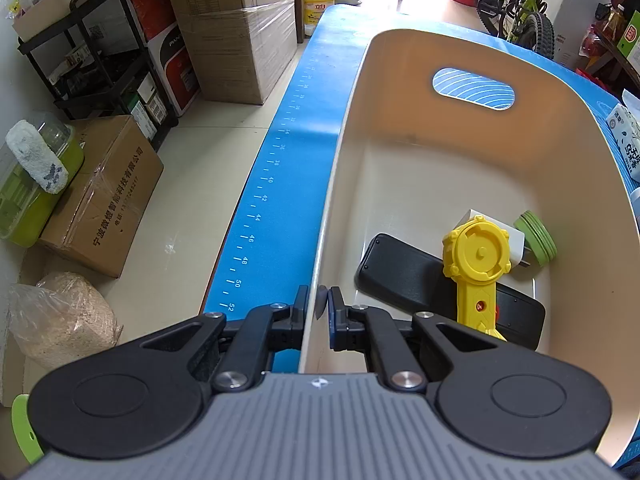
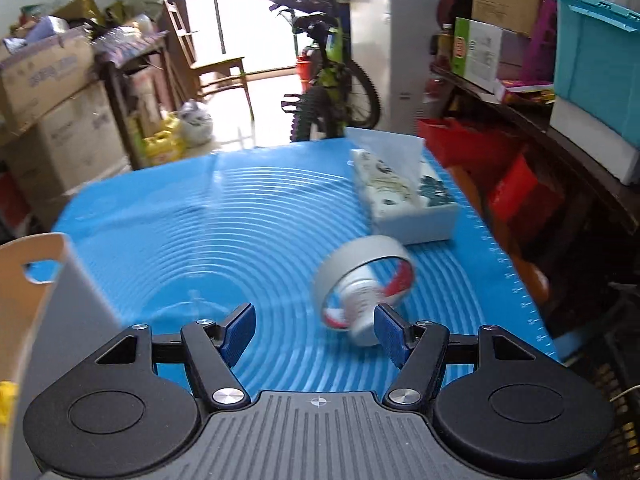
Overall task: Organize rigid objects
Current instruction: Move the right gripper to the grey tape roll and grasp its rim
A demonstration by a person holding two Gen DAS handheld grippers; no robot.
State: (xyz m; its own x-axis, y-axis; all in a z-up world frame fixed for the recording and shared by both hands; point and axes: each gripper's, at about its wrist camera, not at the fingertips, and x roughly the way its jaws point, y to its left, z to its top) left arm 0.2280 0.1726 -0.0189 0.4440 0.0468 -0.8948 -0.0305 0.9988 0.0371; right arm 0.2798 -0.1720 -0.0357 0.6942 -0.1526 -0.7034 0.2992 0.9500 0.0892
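My left gripper (image 1: 319,305) is shut on the near-left rim of the cream bin (image 1: 400,184). Inside the bin lie a black remote-like slab (image 1: 404,276), a yellow toy tool (image 1: 478,264), a white block (image 1: 514,240) and a green lid (image 1: 536,236). My right gripper (image 2: 314,334) is open and empty over the blue mat (image 2: 200,232). A grey tape roll (image 2: 362,276) stands tilted on the mat with a small white bottle (image 2: 360,308) through it, just ahead of the right fingertip (image 2: 390,334). The bin's corner (image 2: 36,276) shows at the left in the right wrist view.
A white tissue box (image 2: 404,200) sits on the mat beyond the tape roll. A tissue pack (image 1: 626,140) lies right of the bin. Cardboard boxes (image 1: 232,32), a black shelf and a bicycle (image 2: 328,76) surround the table.
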